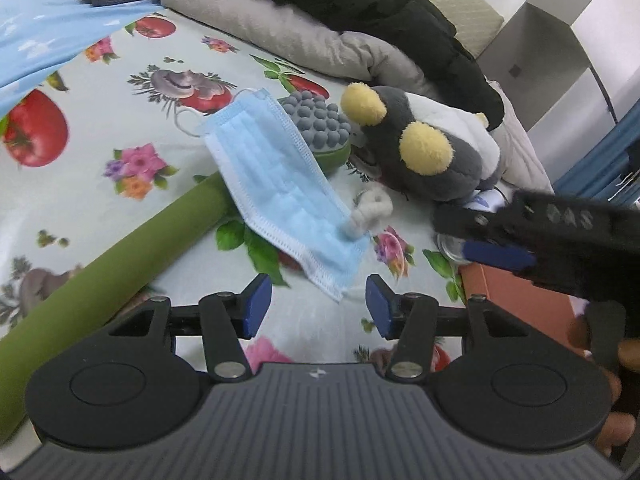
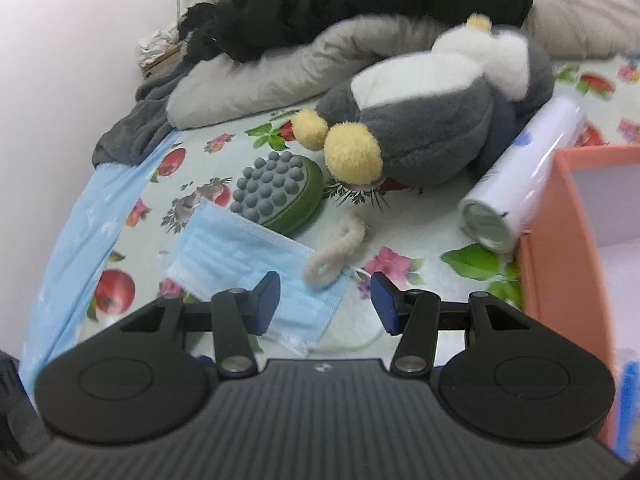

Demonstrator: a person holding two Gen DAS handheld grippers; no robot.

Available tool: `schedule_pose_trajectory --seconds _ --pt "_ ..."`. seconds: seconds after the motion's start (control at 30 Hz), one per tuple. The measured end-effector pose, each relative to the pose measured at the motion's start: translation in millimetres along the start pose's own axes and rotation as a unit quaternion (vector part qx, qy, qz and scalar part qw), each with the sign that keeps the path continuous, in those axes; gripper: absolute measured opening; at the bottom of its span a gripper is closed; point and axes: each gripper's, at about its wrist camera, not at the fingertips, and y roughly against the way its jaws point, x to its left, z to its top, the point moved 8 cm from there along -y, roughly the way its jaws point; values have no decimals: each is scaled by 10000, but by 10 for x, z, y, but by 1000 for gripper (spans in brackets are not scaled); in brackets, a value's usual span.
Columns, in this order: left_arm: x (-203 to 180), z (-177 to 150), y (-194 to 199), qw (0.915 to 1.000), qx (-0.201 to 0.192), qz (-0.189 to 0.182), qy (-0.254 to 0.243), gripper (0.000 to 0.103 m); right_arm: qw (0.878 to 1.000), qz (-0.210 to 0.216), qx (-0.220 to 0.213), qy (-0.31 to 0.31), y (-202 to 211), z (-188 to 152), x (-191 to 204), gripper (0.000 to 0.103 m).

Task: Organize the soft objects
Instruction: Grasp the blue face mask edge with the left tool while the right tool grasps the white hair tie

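You hold 2 grippers above a bed with a flowered sheet. Your left gripper hangs with jaws spread and empty, just short of a blue face mask draped over a green roll. Your right gripper is also spread and empty, over the mask's near corner. A grey stuffed toy lies beyond, and an orange box sits to the right. You seem to be approaching the mask; next, lower and pinch its edge.
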Motion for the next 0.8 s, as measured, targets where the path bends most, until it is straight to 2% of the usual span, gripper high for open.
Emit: schedule_pose_trajectory --seconds 0.27,0.33,0.4,0.47,0.53,0.57,0.6,0.67,0.73,0.8 --pt "34 102 -436 9998 38 81 172 55 9993 54 366 42 -562 126 89 52" --pt "44 115 -506 9997 49 31 235 50 9990 -11 450 11 -666 125 75 48" --pt "40 129 -568 9997 52 -37 248 49 9987 -96 508 -31 -738 110 45 42" --pt "42 135 -620 9995 86 -92 291 41 9983 -177 553 -105 -784 91 -9 32" --pt "55 134 -655 9995 69 -75 313 38 9980 -274 545 -174 -801 74 -61 25" --pt "62 143 -667 9994 51 -73 331 35 9979 -328 540 -174 -798 68 -79 16" --pt "76 153 -675 9993 38 -61 368 31 9979 -348 515 -191 -785 70 -93 13" --pt "101 179 -700 9988 -9 -55 482 15 9984 -326 431 -193 -741 92 -99 12" --pt "110 192 -713 9985 -18 0 543 7 9988 -330 334 -124 -655 109 -85 12" --pt "101 177 -718 9982 1 -82 600 6 9991 -334 251 -60 -559 119 -69 12"
